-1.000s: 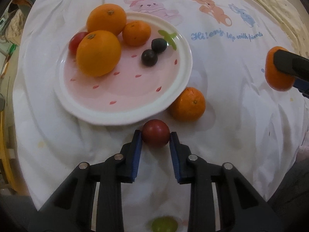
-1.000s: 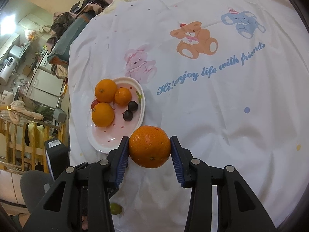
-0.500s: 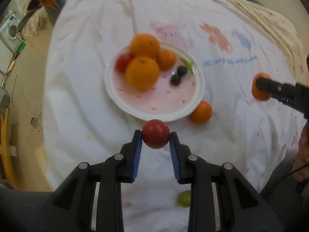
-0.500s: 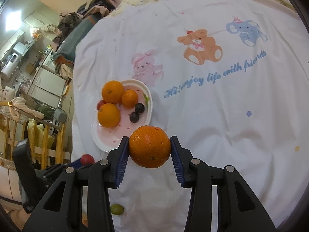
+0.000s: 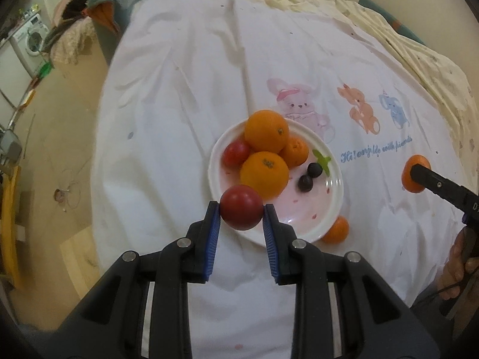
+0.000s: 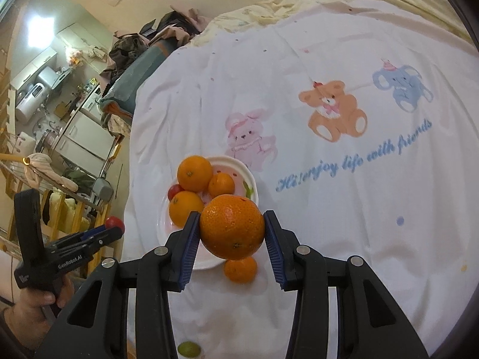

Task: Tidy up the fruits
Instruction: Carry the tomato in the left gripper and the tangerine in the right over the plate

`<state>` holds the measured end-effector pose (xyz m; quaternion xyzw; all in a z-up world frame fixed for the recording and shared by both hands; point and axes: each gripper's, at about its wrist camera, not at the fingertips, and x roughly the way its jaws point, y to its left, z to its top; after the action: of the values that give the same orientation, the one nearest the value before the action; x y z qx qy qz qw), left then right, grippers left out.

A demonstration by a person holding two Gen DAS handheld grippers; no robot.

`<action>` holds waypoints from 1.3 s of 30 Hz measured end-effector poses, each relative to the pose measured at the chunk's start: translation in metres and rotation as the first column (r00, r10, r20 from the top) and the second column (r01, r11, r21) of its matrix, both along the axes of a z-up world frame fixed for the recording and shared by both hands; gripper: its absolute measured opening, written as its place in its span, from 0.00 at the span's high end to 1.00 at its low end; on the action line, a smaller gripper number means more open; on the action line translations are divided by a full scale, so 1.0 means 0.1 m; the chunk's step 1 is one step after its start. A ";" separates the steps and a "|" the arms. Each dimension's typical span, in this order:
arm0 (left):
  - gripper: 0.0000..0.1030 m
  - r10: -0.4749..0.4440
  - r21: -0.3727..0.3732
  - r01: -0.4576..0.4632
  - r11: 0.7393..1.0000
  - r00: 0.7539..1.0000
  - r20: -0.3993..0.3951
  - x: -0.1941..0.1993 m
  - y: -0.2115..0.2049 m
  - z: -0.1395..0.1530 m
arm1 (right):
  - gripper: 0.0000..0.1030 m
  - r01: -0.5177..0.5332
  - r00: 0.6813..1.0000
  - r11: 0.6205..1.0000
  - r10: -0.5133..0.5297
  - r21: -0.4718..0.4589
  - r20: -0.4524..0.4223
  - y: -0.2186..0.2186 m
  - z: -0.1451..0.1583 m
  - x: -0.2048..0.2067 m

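Note:
My left gripper (image 5: 242, 213) is shut on a dark red tomato (image 5: 241, 207), held above the near rim of the white and pink plate (image 5: 335, 197). On the plate lie two big oranges (image 5: 265, 174), a small tangerine (image 5: 295, 151), a red tomato (image 5: 236, 153) and two dark grapes (image 5: 310, 177). My right gripper (image 6: 232, 228) is shut on a large orange (image 6: 232, 227), raised over the plate (image 6: 239, 163). A loose tangerine (image 6: 240, 269) rests on the sheet by the plate's near rim. A green grape (image 6: 188, 349) lies low on the sheet.
The fruit sits on a white bed sheet (image 6: 329, 59) printed with cartoon animals and blue lettering. A person's hand (image 6: 36, 306) holds the left gripper at the sheet's left edge. Beyond that edge are the floor, a washing machine (image 5: 30, 42) and piled clothes.
My left gripper has lifted the red tomato off the sheet and carried it up over the plate's near rim. The right gripper with its orange has risen slightly toward the plate.

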<state>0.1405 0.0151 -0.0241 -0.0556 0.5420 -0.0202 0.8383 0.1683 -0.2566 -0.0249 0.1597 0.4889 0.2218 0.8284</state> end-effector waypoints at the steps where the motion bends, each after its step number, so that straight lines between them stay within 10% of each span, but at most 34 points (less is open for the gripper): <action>1: 0.76 -0.001 0.004 0.001 1.000 1.000 -0.003 0.04 0.00 -0.02 | 0.57 -0.008 1.000 1.000 0.008 -0.005 0.007 0.03 0.00 0.04; 39: 0.75 0.063 -0.070 -0.075 0.995 0.985 -0.160 0.42 0.03 -0.66 | 0.55 -0.134 0.968 0.991 0.131 0.003 -0.214 0.59 -0.79 0.36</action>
<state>0.1822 0.0178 -0.0905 -0.1074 0.6030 -0.0069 0.7904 0.2044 -0.1971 -0.1042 0.1448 0.5861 0.2555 0.7551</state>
